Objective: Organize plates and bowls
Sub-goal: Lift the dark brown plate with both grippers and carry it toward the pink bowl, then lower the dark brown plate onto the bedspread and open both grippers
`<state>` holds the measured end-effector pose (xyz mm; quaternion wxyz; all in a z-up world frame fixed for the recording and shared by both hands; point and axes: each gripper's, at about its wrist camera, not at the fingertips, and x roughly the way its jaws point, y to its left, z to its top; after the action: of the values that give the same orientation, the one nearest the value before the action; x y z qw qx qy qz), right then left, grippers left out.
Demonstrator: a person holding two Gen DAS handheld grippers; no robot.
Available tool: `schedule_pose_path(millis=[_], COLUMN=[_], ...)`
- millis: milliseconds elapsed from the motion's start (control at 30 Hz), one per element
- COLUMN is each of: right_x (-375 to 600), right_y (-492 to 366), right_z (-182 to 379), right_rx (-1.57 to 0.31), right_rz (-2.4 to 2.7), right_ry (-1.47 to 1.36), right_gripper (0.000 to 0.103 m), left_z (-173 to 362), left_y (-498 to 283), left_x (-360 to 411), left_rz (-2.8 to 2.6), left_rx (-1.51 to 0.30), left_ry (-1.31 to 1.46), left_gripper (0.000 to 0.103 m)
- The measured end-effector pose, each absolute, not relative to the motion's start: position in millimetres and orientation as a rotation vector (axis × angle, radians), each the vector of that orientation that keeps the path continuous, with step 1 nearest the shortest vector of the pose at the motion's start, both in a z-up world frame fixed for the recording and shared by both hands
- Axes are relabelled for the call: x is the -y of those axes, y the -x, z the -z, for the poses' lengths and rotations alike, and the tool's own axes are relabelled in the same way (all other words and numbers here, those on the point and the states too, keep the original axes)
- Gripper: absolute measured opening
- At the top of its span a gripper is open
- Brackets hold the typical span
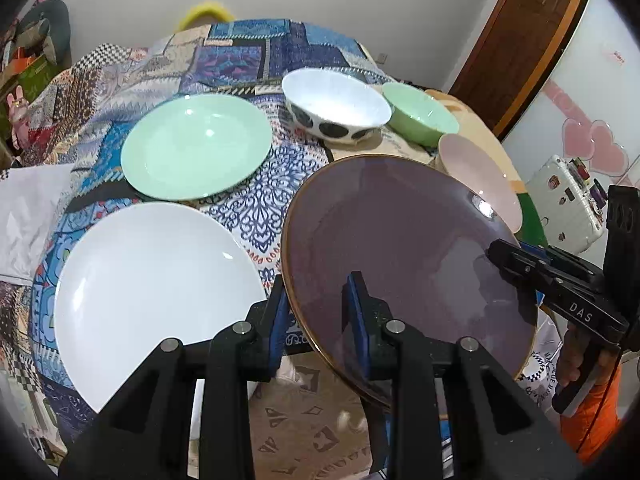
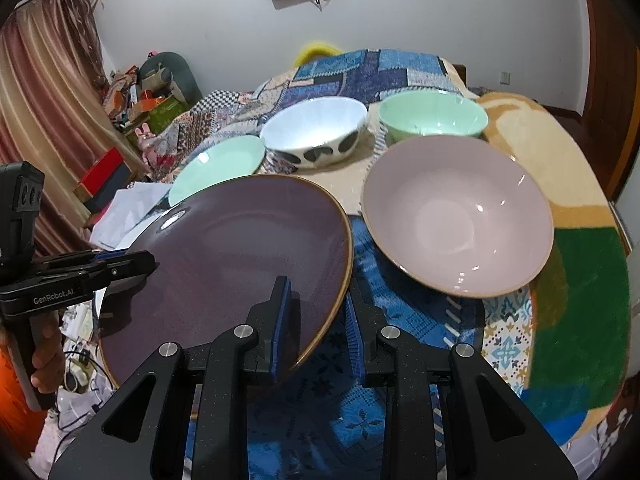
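Note:
A dark purple plate (image 1: 400, 248) (image 2: 240, 256) with a golden rim hangs tilted above the patterned cloth, held from both sides. My left gripper (image 1: 316, 312) is shut on its left rim, and my right gripper (image 2: 318, 312) is shut on its right rim. In the left wrist view the right gripper (image 1: 496, 250) reaches onto the plate's far edge. A white plate (image 1: 152, 300) lies left of it, a mint green plate (image 1: 196, 146) (image 2: 218, 164) behind. A pink bowl (image 2: 456, 212) (image 1: 480, 176) sits at the right.
A white bowl with dark spots (image 1: 336, 106) (image 2: 316, 130) and a green bowl (image 1: 420, 114) (image 2: 432, 118) stand at the back of the cloth-covered table (image 1: 256, 208). A person's hand (image 2: 44, 360) holds the left gripper. Clutter and a curtain (image 2: 36, 100) fill the room's left side.

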<state>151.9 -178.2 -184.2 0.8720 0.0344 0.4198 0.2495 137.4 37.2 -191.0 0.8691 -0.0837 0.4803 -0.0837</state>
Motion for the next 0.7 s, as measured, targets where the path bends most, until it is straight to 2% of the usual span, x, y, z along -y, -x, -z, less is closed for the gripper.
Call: schedule_pose_path(millis=[700], right_x=[188.2], right_y=[-160.0], right_z=[219.2], right_rx=[-0.968], right_rz=[-0.465], right_ry=[-0.070], right_gripper=[0.024], left_z=[242.0], left_y=[-162.0], left_x=[-31.0], left_rz=[0.184], left_rx=[-1.125], left_ry=[0.182], left_gripper=[0.029])
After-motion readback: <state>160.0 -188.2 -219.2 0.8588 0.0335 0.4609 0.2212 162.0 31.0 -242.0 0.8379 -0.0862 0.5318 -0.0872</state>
